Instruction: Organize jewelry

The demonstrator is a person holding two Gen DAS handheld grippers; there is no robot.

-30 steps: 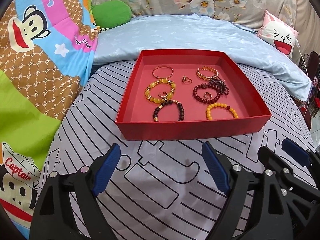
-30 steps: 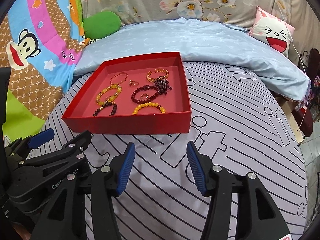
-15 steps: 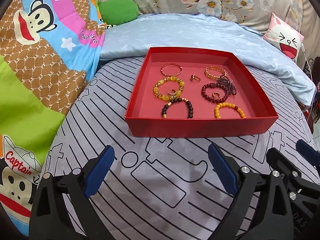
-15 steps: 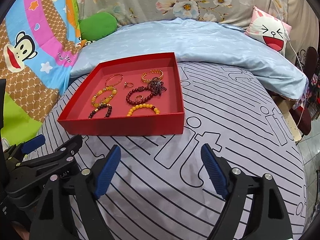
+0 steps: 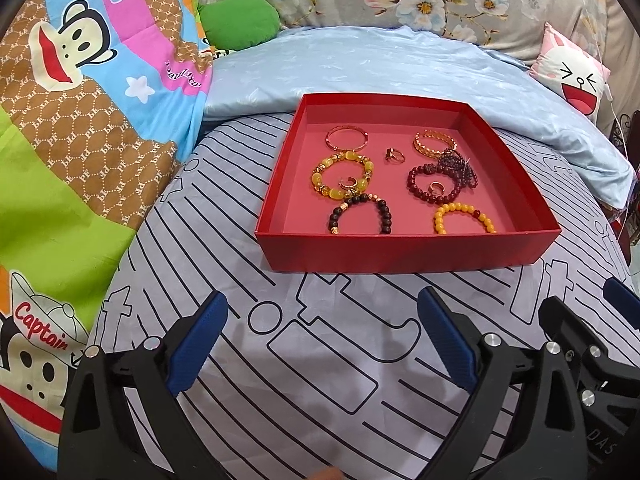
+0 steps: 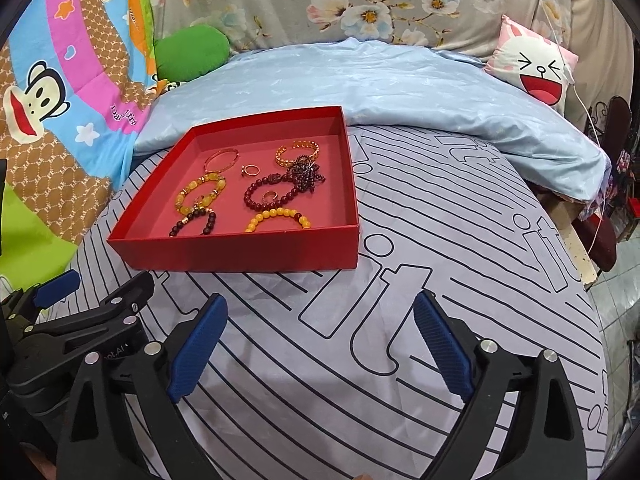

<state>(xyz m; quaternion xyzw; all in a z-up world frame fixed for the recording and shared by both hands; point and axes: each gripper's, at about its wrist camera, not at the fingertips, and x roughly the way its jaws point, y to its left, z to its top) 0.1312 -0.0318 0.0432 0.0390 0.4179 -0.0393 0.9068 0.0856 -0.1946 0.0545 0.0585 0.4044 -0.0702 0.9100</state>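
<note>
Left wrist view: our left gripper (image 5: 322, 338) has its blue-padded jaws spread wide and holds nothing, hovering over the grey striped bedsheet (image 5: 320, 380) just short of the shallow red cardboard tray (image 5: 400, 250). The right gripper (image 6: 320, 340), a second ago only part-way spread, is now equally wide and also carries nothing. Both views have backed off slightly, so the tray sits farther ahead. All jewelry lies inside the tray: yellow bead bracelet (image 5: 464, 218), dark brown bead bracelet (image 5: 360, 214), amber stone bracelet (image 5: 342, 176), dark red bead bracelet (image 5: 434, 184) tangled with a garnet strand, two gold bangles, loose rings. Nothing picked yet; we judge both grippers ready for a first grasp.
</note>
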